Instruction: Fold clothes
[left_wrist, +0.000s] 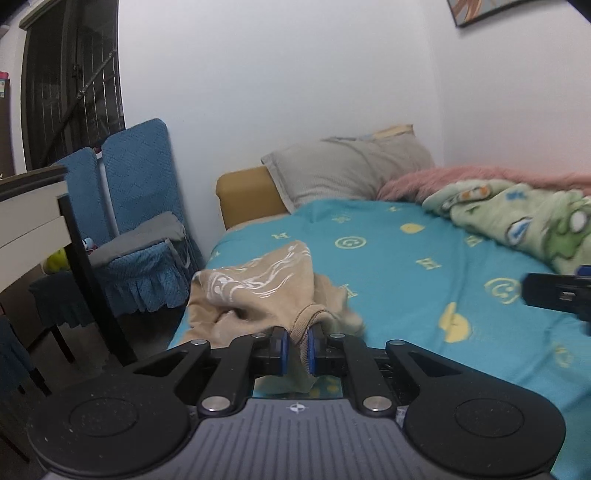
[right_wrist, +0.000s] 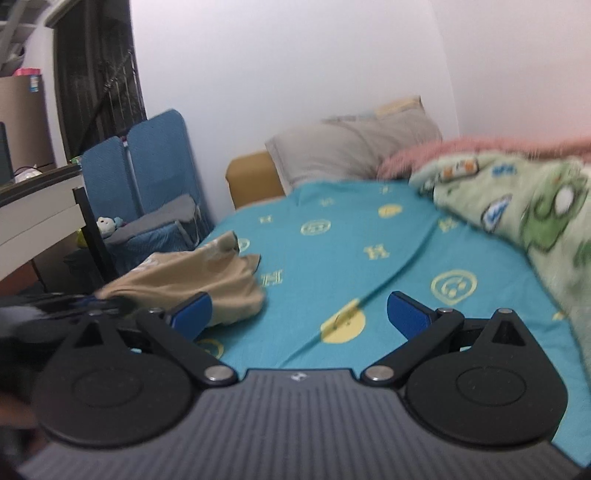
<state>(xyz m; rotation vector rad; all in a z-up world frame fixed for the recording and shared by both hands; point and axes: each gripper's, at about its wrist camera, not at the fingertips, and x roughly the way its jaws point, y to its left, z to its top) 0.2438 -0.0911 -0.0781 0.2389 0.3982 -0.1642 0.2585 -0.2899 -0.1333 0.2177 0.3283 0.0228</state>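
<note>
A tan garment (left_wrist: 258, 291) with a white swirl print lies bunched near the left edge of the bed's blue sheet (left_wrist: 424, 266). My left gripper (left_wrist: 297, 350) is shut on the garment's ribbed hem, which hangs down between the blue pads. In the right wrist view the tan garment (right_wrist: 192, 284) lies to the left, and my right gripper (right_wrist: 299, 314) is open and empty over the sheet (right_wrist: 351, 240), apart from the cloth. The right gripper also shows at the right edge of the left wrist view (left_wrist: 557, 295). The left gripper (right_wrist: 74, 306) shows blurred at the left.
A green cartoon blanket (left_wrist: 517, 218) and a pink fluffy blanket (left_wrist: 461, 177) lie at the bed's right. A grey pillow (left_wrist: 347, 170) leans at the headboard. Blue-covered chairs (left_wrist: 136, 206) and a white desk (left_wrist: 33, 221) stand left of the bed.
</note>
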